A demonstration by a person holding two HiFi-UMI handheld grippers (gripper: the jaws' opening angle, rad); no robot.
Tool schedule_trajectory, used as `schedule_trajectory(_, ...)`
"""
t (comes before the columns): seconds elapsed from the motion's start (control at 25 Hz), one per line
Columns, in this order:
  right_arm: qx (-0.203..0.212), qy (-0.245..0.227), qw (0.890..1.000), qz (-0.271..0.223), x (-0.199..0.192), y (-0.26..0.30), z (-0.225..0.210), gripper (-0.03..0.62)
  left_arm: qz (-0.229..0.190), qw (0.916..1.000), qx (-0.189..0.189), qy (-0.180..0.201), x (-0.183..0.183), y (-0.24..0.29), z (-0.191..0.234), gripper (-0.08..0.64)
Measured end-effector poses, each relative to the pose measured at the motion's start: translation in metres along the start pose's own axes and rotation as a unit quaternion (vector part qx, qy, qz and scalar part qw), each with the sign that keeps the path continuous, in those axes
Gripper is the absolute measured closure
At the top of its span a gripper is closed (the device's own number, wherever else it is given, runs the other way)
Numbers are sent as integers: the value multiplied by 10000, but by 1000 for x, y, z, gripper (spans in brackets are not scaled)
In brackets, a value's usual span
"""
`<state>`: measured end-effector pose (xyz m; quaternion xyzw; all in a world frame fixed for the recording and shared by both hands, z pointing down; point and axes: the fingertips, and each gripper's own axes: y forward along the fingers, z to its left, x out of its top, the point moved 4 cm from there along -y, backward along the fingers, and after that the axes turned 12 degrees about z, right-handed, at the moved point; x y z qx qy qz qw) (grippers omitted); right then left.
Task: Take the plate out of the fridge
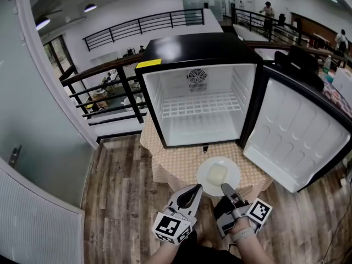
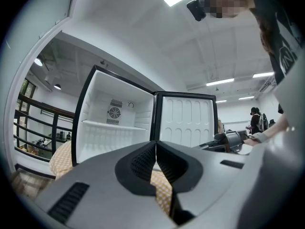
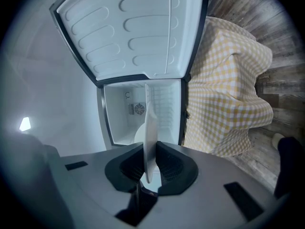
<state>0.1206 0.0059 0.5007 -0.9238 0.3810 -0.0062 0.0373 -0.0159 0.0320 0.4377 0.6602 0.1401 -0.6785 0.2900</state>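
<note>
A white plate (image 1: 218, 176) carrying a pale yellow block hangs just outside the open black mini fridge (image 1: 198, 92), over the front of the checked table (image 1: 176, 164). My right gripper (image 1: 225, 190) is shut on the plate's near rim. In the right gripper view the plate (image 3: 150, 137) shows edge-on between the jaws of that gripper (image 3: 151, 168), with the fridge (image 3: 138, 111) beyond it. My left gripper (image 1: 193, 190) is just left of the plate, not touching it. In its own view, the left gripper (image 2: 156, 163) has its jaws pressed together with nothing between them.
The fridge interior is white, with a wire shelf (image 1: 201, 104) and nothing on it. Its door (image 1: 297, 131) swings wide open to the right. A black railing (image 1: 104, 87) runs behind on the left. Wooden floor (image 1: 121, 191) lies around the table.
</note>
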Motion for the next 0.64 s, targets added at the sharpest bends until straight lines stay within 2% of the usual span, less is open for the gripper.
schedule_trajectory(0.64,11,75,10000,11,-5,-17,-5,537,15,9999,115,-5,-6,-8,-10,551)
